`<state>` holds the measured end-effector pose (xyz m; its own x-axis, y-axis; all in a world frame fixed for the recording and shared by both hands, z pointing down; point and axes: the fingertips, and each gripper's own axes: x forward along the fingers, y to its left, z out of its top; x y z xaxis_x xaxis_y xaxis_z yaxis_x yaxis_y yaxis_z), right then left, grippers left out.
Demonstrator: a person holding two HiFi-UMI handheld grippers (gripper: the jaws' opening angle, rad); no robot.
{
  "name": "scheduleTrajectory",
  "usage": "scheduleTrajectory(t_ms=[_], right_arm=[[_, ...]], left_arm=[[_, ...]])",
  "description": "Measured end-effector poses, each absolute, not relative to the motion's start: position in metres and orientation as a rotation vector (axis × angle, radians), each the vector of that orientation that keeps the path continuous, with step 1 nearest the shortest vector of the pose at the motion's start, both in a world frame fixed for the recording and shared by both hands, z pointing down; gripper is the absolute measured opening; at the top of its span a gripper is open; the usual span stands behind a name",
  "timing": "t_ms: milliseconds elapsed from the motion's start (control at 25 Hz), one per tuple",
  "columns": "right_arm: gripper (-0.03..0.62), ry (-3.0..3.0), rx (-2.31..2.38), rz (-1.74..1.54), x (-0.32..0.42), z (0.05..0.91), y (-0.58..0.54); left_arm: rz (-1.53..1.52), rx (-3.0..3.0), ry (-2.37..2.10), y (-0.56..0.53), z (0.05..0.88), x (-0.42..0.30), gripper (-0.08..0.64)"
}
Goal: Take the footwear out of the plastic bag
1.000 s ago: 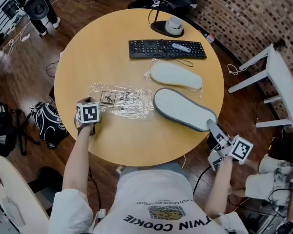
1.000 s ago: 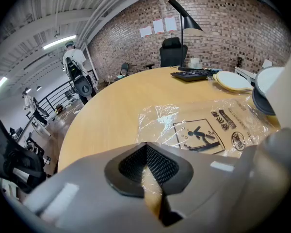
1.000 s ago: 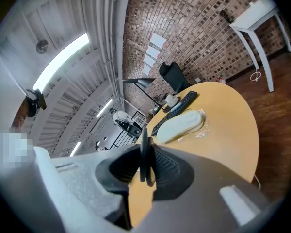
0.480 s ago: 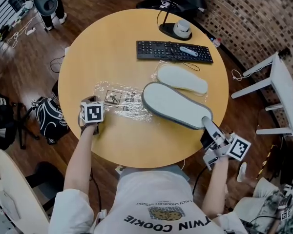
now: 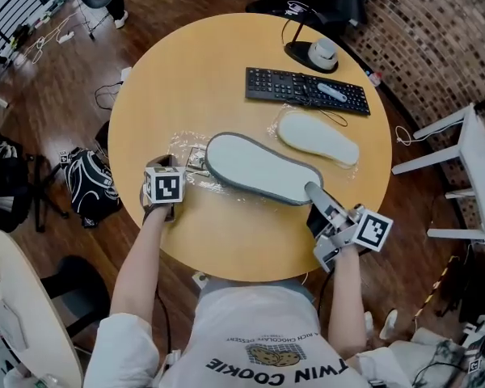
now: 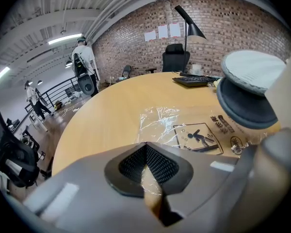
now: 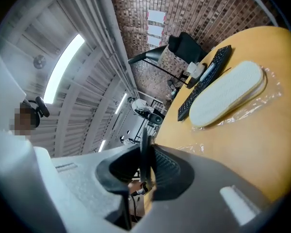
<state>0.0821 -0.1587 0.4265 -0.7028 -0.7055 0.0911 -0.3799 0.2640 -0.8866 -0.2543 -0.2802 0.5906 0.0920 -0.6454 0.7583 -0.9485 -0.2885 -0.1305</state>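
Note:
In the head view a grey-rimmed slipper (image 5: 259,168) hovers sole-up over the round wooden table (image 5: 186,79). My right gripper (image 5: 314,194) is shut on its heel edge, and in the right gripper view the jaws (image 7: 144,159) pinch a thin dark rim. The slipper's toe overlaps the flattened clear plastic bag (image 5: 192,158). My left gripper (image 5: 168,166) is shut on the bag's near edge, with film between its jaws (image 6: 146,152). The printed bag (image 6: 184,130) lies ahead, and the held slipper (image 6: 250,89) is at its right. A second pale slipper (image 5: 318,138) lies sole-up on another plastic sheet.
A black keyboard (image 5: 307,91) and a lamp base (image 5: 315,53) sit at the table's far side. A white stool (image 5: 469,160) stands on the floor to the right. To the left, a black backpack (image 5: 89,188) lies on the floor.
My right gripper has carried the grey-rimmed slipper leftward, from beside the bag to over it. The left gripper has kept its hold on the bag.

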Motion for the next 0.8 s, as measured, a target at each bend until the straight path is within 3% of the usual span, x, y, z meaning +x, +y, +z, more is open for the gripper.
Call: scheduleTrajectory(t_ms=[800], right_arm=[[0.067, 2.158, -0.861, -1.615, 0.011, 0.501, -0.221]], left_arm=[[1.013, 2.002, -1.54, -0.281, 0.592, -0.256, 0.005]])
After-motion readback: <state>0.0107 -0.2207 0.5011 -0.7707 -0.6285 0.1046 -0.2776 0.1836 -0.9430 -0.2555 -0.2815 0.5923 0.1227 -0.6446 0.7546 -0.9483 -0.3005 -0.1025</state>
